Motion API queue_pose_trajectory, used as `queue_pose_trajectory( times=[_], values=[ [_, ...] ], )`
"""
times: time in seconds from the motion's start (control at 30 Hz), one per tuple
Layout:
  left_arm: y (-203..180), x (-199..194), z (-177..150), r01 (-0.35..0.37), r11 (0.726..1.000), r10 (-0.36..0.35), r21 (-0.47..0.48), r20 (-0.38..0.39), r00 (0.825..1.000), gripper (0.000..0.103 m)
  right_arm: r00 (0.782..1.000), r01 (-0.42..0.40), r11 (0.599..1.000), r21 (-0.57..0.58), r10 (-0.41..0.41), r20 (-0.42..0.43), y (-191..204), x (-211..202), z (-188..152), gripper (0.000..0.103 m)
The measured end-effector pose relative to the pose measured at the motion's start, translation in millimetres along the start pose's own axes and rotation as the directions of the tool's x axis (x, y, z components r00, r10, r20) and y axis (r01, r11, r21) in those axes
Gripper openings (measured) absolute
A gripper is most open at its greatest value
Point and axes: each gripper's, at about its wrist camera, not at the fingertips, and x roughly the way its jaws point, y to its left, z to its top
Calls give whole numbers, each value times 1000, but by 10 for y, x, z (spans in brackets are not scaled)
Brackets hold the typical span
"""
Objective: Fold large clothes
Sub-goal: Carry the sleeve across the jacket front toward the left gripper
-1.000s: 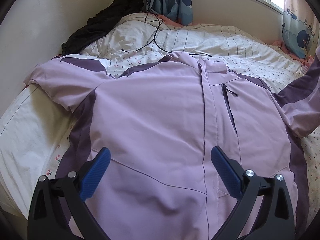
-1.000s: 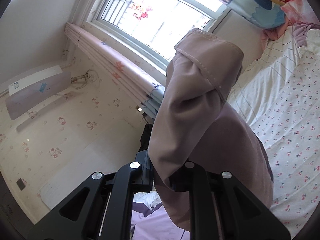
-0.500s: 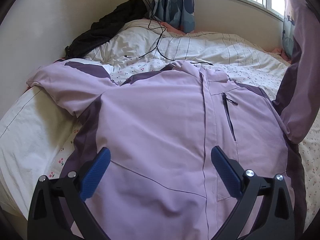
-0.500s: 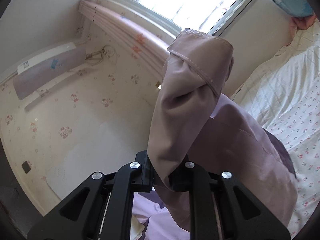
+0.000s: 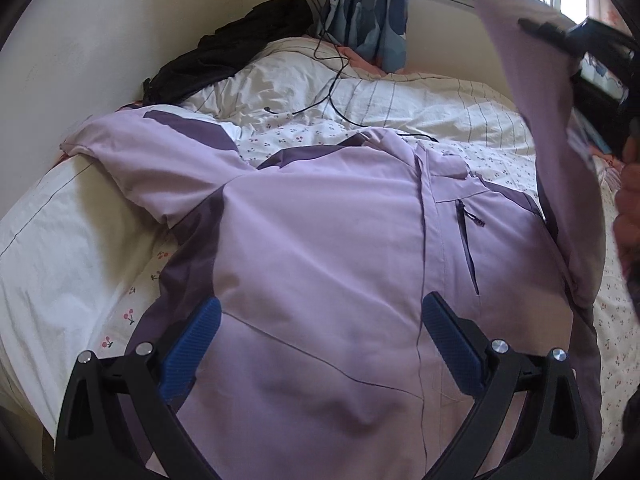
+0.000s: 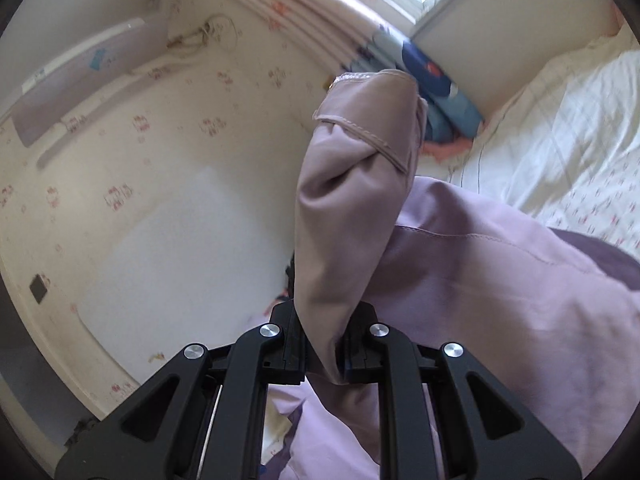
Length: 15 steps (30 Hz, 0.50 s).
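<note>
The jacket [image 5: 320, 248] is lying flat on the bed [image 5: 60, 248], soft and floppy, so it is sagging. My right gripper [image 6: 322, 354] is pinching its sleeve [image 6: 352, 200] tight near the cuff, above the jacket. My left gripper [image 5: 320, 332] is hanging wide open over the jacket's bottom, holding nothing.

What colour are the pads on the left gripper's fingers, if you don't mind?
Blue, textured pads, seen best in the left wrist view.

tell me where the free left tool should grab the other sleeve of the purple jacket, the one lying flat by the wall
Grip the sleeve at its cuff end, near the wall. It lies flat, pointing outward from the jacket, so the left tool, now open over the hem, should probably come from above with one finger sliding under the cuff edge.
</note>
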Motion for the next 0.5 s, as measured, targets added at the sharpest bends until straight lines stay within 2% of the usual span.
queue_pose_trajectory(
  times=[0.3, 0.5],
  values=[
    [109, -107, 14, -11, 1000, 12, -20, 38, 999, 97, 988, 49, 999, 10, -47, -148, -196, 663, -577, 12],
    [115, -149, 22, -5, 1000, 6, -28, 50, 999, 97, 974, 91, 996, 20, -85, -209, -338, 952, -868, 12]
  ],
)
